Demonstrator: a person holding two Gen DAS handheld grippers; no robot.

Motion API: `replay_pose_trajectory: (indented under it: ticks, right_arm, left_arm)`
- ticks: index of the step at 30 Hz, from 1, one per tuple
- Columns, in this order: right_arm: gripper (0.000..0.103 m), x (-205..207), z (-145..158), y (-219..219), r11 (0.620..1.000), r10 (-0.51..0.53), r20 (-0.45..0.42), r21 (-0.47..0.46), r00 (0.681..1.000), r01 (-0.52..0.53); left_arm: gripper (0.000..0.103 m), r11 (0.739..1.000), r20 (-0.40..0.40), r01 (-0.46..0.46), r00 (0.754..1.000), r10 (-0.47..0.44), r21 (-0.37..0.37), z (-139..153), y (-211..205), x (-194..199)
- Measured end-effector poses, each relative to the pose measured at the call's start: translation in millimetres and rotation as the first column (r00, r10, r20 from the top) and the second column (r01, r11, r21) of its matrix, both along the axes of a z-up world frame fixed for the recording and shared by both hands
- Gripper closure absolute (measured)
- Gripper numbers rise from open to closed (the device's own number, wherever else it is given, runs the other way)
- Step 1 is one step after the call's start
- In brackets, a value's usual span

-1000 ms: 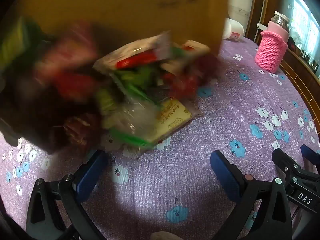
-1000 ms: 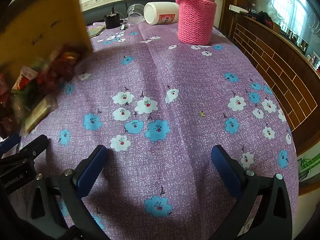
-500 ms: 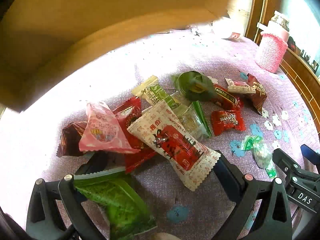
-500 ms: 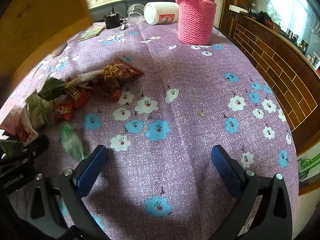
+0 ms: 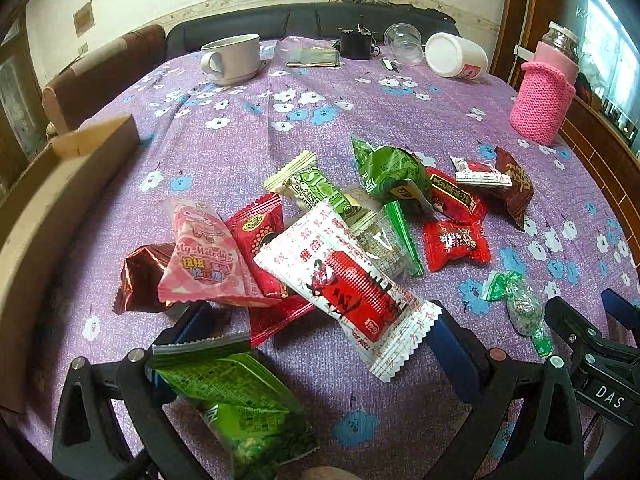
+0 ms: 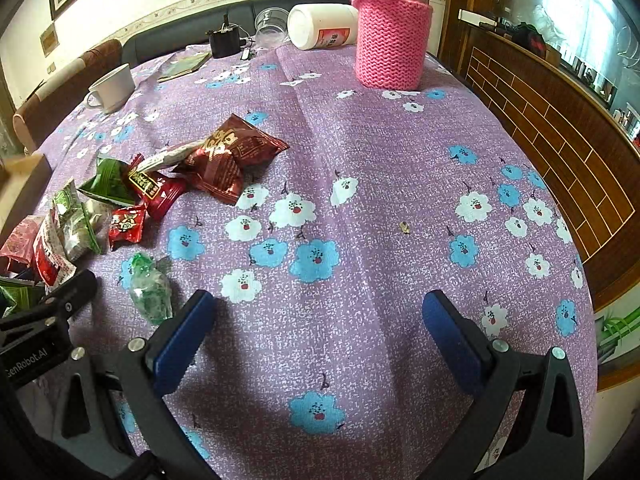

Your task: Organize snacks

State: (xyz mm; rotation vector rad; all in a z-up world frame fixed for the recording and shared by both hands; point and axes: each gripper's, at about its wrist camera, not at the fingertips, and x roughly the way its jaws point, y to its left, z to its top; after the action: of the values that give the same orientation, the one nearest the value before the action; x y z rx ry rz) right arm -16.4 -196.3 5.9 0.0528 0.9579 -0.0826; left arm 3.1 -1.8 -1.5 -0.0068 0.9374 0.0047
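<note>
A heap of snacks lies on the purple flowered tablecloth, directly ahead of the left gripper, whose blue-padded jaws stand wide apart and grip nothing. The long white-and-red packet runs diagonally, its long axis from far left to near right, with its crimped near end overlapping the left gripper's right finger. A green bag lies over the left finger, pointing near-right; whether it rests on the finger or just in front of it is hard to tell. The pink packet leans on a red packet, narrow end pointing away. A green-twisted candy sits apart from the heap, just beside the right gripper's left finger. The right gripper is likewise fully spread and empty above bare cloth. A cardboard box edges the table's left side.
</note>
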Motion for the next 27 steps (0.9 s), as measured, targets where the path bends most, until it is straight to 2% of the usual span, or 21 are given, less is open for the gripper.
replay_pose_trajectory:
  ticks: [19,27]
  right_arm:
    - [0.000,0,0,0,1.000,0.000,0.000,0.000,1.000,0.000]
    - [0.000,0,0,0,1.000,0.000,0.000,0.000,1.000,0.000]
  left_arm:
    - [0.001,1.000,-0.001,0.003,1.000,-0.003,0.000,0,-1,-1]
    - [0.001,0.996,-0.002,0.084,0.996,-0.084,0.000,1,4,-13]
